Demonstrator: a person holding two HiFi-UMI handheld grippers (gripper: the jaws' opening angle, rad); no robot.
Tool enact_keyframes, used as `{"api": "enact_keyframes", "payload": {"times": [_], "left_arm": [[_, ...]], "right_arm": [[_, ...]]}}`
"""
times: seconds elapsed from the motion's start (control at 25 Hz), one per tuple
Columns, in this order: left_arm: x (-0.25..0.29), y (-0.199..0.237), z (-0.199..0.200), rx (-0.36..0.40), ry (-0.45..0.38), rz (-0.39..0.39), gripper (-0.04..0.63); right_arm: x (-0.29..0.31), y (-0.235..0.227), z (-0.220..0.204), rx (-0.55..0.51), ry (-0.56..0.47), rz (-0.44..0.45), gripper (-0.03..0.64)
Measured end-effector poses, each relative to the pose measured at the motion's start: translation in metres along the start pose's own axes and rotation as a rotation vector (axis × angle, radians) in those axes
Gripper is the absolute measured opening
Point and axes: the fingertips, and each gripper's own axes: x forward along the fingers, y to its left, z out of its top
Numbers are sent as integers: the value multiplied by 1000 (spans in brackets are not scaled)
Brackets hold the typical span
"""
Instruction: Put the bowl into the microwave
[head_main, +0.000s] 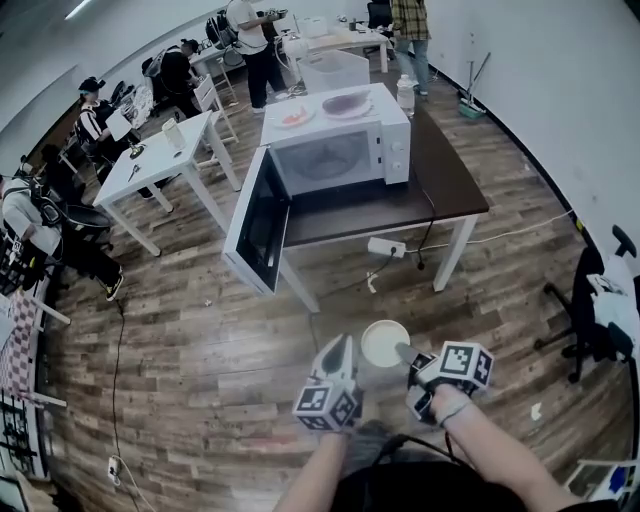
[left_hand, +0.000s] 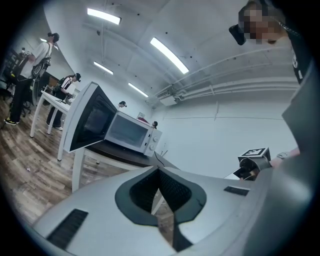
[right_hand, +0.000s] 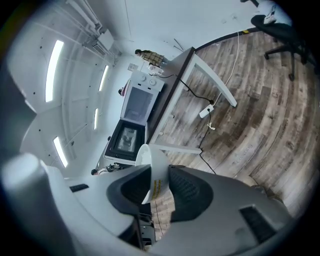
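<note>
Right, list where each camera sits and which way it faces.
Head view: on the person's head, steeply down at the microwave; both forearms, the left hand-held gripper and right hand-held gripper show.
Left gripper view: on the left hand-held gripper, along its closed jaws toward the microwave; the right one's marker cube shows.
Right gripper view: on the right hand-held gripper, along jaws pinching the bowl rim, toward the microwave.
Shared: all three see the open microwave door.
</note>
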Motion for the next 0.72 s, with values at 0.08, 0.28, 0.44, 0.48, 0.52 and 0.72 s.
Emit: {"api": "enact_keyframes", "payload": {"times": [0.08, 0.28, 0.44, 0.48, 0.52, 0.72], "left_arm": [[12, 8, 5, 2, 2, -6, 0], [38, 28, 14, 8, 11, -20, 0], [59, 39, 19, 25, 23, -40, 0], [63, 41, 20, 26, 26, -46, 0], [67, 43, 20, 27, 28, -51, 0], [78, 51, 22, 25, 41, -63, 0]], "right_arm": [[11, 4, 9, 5, -5, -1, 109], [36, 12, 27, 14, -17, -3, 109], [54, 16, 41, 17, -31, -5, 109], [58, 17, 44, 20, -35, -6, 109], [60, 17, 48, 22, -40, -6, 109], [72, 21, 58, 29, -49, -2, 109]]}}
